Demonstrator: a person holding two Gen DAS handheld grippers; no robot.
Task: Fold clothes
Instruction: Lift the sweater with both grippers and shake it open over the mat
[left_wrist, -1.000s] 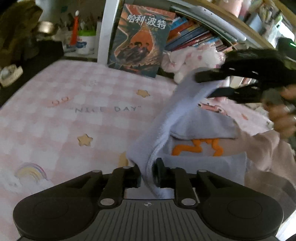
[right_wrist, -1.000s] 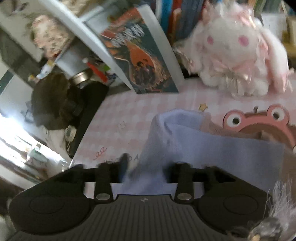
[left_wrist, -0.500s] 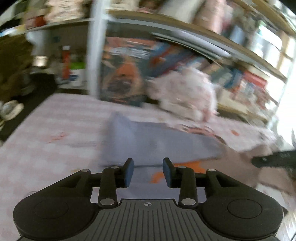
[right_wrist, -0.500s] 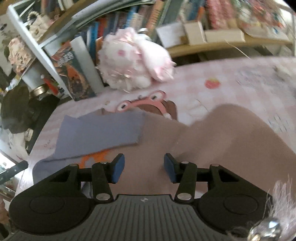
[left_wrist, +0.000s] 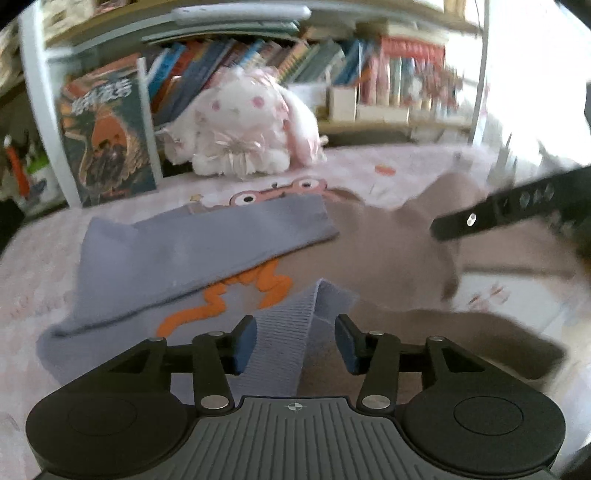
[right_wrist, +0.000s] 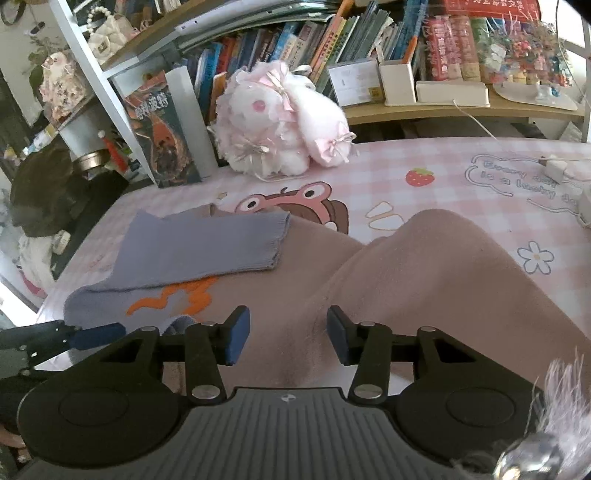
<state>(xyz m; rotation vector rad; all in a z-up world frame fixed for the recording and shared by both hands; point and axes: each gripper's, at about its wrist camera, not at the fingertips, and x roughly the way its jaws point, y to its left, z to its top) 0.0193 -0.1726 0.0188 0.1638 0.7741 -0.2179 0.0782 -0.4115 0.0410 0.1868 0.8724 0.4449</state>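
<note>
My left hand-held gripper (left_wrist: 295, 341) has just been opening its jaws; a ribbed lavender cuff (left_wrist: 291, 332) lies between the pads, which no longer press on it. My right hand-held gripper (right_wrist: 288, 341) hangs released above the taupe body of the sweater (right_wrist: 424, 280), nothing clamped. Just ahead of both, the sweater lies on the pink checked surface (right_wrist: 424, 162), its orange motif (right_wrist: 177, 295) half covered by the lavender sleeve (right_wrist: 207, 247) folded across the chest. Farther ahead sits a pink plush rabbit (right_wrist: 280, 122), with a poster-covered book (right_wrist: 159, 136) to its left and the bookshelf (right_wrist: 369, 44) behind.
</note>
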